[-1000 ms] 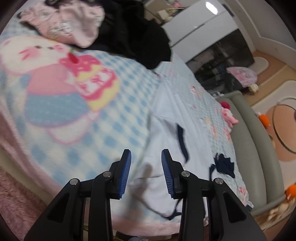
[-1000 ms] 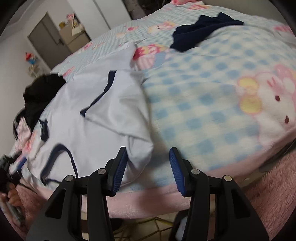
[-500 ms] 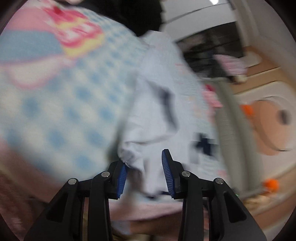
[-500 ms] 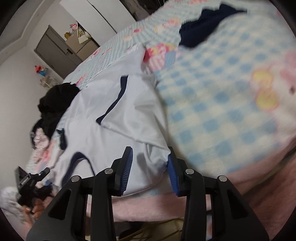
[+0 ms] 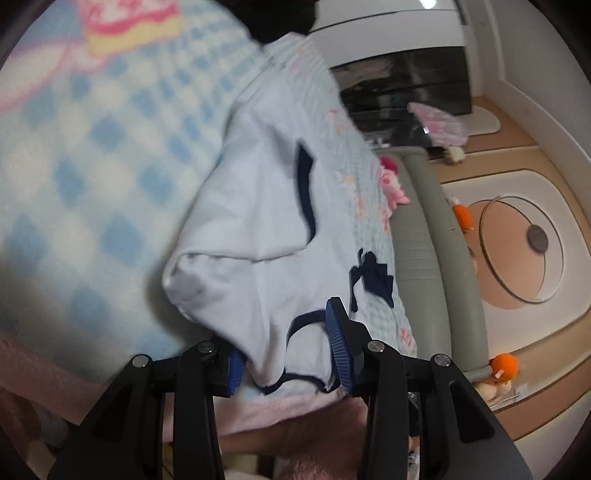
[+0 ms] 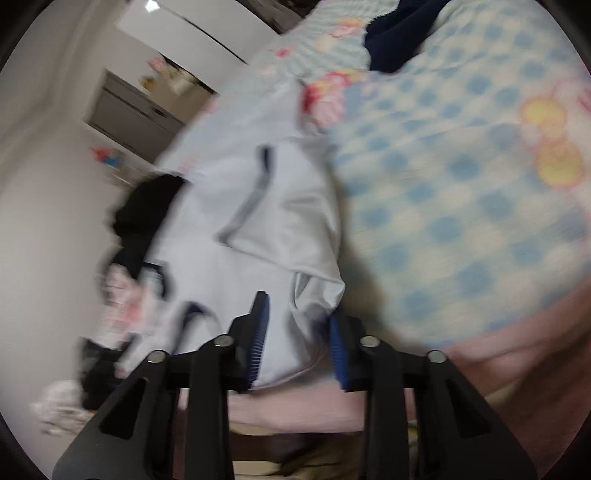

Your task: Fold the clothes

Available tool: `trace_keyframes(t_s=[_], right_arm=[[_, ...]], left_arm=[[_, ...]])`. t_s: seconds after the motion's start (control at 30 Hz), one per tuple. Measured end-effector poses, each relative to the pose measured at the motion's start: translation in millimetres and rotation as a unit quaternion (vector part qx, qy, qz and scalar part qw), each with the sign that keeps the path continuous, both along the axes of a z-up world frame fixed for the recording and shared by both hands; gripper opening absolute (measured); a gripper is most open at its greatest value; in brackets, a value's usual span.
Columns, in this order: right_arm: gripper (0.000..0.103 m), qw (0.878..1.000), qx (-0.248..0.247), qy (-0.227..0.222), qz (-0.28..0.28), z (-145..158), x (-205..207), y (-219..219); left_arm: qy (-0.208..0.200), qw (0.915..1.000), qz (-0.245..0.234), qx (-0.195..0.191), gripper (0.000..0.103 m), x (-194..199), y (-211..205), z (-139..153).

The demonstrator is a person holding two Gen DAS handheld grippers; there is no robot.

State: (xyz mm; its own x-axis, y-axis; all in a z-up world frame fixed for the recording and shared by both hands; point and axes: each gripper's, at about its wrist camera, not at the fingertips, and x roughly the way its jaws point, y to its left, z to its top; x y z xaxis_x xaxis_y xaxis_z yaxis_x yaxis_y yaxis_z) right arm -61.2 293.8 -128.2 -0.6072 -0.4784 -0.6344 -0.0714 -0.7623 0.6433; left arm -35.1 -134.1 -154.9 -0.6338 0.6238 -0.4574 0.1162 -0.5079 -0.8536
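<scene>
Left wrist view: the left gripper [image 5: 286, 345] sits at the near edge of the bed, its jaws partly apart with a bunched corner of the pale blue garment [image 5: 258, 221] between them; whether the pads press it I cannot tell. The garment, trimmed in navy, lies along the checked blanket [image 5: 92, 155] near that edge. Beyond it a grey padded bed frame [image 5: 428, 236] and a black heap [image 5: 284, 18] towards the far end. On the right wrist view, the right gripper [image 6: 297, 341] is closing its jaws around the garment's other near corner [image 6: 314, 291]. A navy cloth [image 6: 399, 40] lies further up the blanket.
</scene>
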Motion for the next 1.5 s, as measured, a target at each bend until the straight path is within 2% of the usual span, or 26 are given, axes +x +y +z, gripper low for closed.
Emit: trace_keyframes(t_s=[0.03, 0.07, 0.1, 0.13, 0.2, 0.37, 0.43, 0.5, 0.57, 0.63, 0.7, 0.8, 0.83, 0.87, 1.0, 1.03, 1.1, 1.13, 1.23, 1.3, 1.37, 1.4, 1.43, 1.5], right_arm=[[0.027, 0.999, 0.028, 0.001, -0.016, 2, 2, 1], [0.024, 0.997, 0.063, -0.010, -0.031, 2, 1, 2], [0.023, 0.994, 0.093, -0.022, -0.046, 0, 1, 3], [0.023, 0.993, 0.096, -0.038, -0.052, -6, -1, 7], [0.022, 0.995, 0.067, -0.050, -0.053, -13, -2, 13], [0.034, 0.999, -0.013, -0.030, -0.010, -18, -12, 4], [0.034, 0.999, -0.015, -0.029, 0.001, -22, -17, -4], [0.028, 1.000, -0.019, -0.021, 0.009, -22, -18, -11], [0.026, 1.000, -0.016, -0.008, 0.018, -17, -16, -18], [0.026, 0.999, 0.030, -0.015, 0.017, -18, -17, -26], [0.027, 0.999, 0.037, -0.035, 0.015, -26, -22, -27], [0.040, 0.999, 0.033, -0.037, 0.018, -30, -29, -33], [0.050, 0.999, 0.030, -0.035, 0.020, -31, -32, -36], [0.055, 0.999, 0.028, -0.037, 0.023, -32, -33, -36], [0.055, 0.998, 0.028, -0.041, 0.025, -36, -38, -40], [0.056, 0.998, 0.032, -0.040, 0.029, -36, -37, -42], [0.069, 0.998, 0.028, -0.029, 0.040, -34, -38, -43], [0.079, 0.998, 0.030, -0.022, 0.050, -33, -36, -43], [0.080, 0.993, 0.095, -0.018, 0.073, -26, -34, -59], [0.074, 0.991, 0.115, -0.009, 0.066, -22, -32, -65], [0.041, 0.990, 0.127, 0.006, 0.061, -15, -28, -65], [0.033, 0.992, 0.115, 0.016, 0.059, -10, -26, -61], [0.019, 0.993, 0.100, 0.026, 0.059, -6, -24, -57], [0.018, 0.995, 0.052, 0.051, 0.066, 0, -24, -51]], left_arm=[[-0.006, 0.9992, 0.000, -0.040, 0.034, -1, 5, 3], [-0.016, 0.9981, 0.004, -0.060, 0.025, 0, 5, 1], [-0.028, 0.9973, 0.011, -0.067, 0.018, 1, 3, -3], [-0.041, 0.9962, 0.018, -0.075, 0.011, 2, 0, -7], [-0.057, 0.9950, 0.029, -0.076, 0.011, 3, -4, -13], [-0.031, 0.9993, 0.020, -0.002, 0.012, 2, -6, -17], [-0.023, 0.9996, 0.015, 0.007, 0.012, -2, -1, -16], [-0.006, 0.9998, 0.016, 0.012, 0.012, -2, 0, -13], [0.005, 0.9998, 0.017, 0.003, 0.011, -5, 5, -9], [-0.002, 0.9998, 0.014, -0.011, 0.013, -10, 13, -9], [-0.031, 0.9993, 0.022, -0.005, 0.015, -14, 15, -24], [-0.052, 0.9974, 0.049, 0.013, 0.015, -17, 19, -43], [-0.055, 0.9970, 0.051, 0.017, 0.015, -19, 22, -45], [-0.058, 0.9968, 0.050, 0.023, 0.015, -21, 23, -47], [-0.064, 0.9963, 0.036, 0.045, 0.015, -26, 22, -51], [-0.066, 0.9965, 0.032, 0.041, 0.015, -27, 24, -50], [-0.068, 0.9972, 0.021, 0.021, 0.015, -30, 29, -46], [-0.068, 0.9976, 0.012, 0.005, 0.016, -32, 32, -43], [-0.060, 0.9977, -0.008, -0.030, 0.017, -36, 41, -37], [-0.056, 0.9978, -0.007, -0.033, 0.017, -36, 41, -35], [-0.050, 0.9980, 0.002, -0.039, 0.015, -33, 42, -32], [-0.044, 0.9978, 0.005, -0.049, 0.014, -32, 44, -28], [-0.035, 0.9974, 0.004, -0.062, 0.012, -32, 46, -23], [-0.016, 0.9963, -0.002, -0.085, 0.012, -33, 52, -14]])
